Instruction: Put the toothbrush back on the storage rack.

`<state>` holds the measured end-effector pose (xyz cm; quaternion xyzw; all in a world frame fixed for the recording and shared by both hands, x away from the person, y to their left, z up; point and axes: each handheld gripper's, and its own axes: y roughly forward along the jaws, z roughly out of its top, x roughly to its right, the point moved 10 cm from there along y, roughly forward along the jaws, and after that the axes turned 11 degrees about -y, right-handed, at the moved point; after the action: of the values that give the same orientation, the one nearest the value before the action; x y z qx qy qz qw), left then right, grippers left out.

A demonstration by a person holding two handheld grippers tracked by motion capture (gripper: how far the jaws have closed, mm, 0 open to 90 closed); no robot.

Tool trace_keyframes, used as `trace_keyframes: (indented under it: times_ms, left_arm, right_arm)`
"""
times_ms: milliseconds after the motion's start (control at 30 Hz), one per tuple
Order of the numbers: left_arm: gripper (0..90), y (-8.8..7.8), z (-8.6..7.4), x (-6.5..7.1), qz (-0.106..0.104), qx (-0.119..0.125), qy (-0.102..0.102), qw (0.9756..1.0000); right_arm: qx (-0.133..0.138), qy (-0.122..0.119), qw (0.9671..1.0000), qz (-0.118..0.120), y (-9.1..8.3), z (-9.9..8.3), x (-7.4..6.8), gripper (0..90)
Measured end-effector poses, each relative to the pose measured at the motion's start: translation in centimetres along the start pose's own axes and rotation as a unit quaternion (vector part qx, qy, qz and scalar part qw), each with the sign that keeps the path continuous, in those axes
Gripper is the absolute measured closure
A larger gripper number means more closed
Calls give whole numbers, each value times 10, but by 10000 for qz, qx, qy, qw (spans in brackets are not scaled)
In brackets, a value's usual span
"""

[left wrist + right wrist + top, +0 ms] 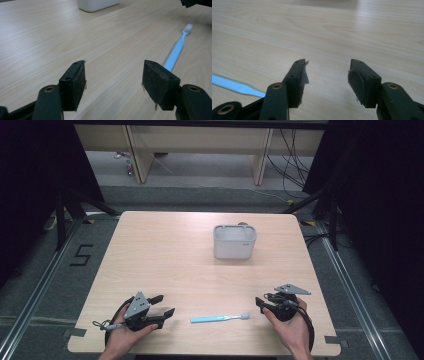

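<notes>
A light blue toothbrush (220,318) with a white head lies flat near the table's front edge, between my two hands. My left gripper (165,305) rests low at the front left, jaws open and empty, pointing right toward the brush handle. In the left gripper view the toothbrush (176,51) runs away past the right jaw. My right gripper (260,304) sits at the front right, open and empty, just right of the bristle end. The right gripper view catches the toothbrush (234,86) at its lower left. A white tub (234,241) stands upright toward the back of the table.
The wooden table (165,255) has bare wood around the tub and across its left half. Dark stands and cables sit on the floor beyond the table's sides. The white tub (96,4) shows at the top of the left gripper view.
</notes>
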<state>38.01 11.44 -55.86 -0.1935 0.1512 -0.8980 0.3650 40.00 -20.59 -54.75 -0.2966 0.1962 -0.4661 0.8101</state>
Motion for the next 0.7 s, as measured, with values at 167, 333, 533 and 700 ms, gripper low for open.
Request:
trace_keyframes:
  times_ms: [167,333,533,700]
  left_arm:
    - [354,6,9,14,-239,-174,257,9992]
    - [386,17,24,35,-602,-478,667,9948]
    - [440,34,31,57,-949,-1265,1141,9808]
    - [456,49,22,69,-1015,-2419,1665,9505]
  right_arm:
    - [-72,-8,9999,-95,0,0,1,483]
    - [-95,107,9999,-65,-2,1,-2,486]
    - [-229,-63,9997,-89,-2,-1,4,489]
    - [-292,-33,9996,1,-1,-3,1,493]
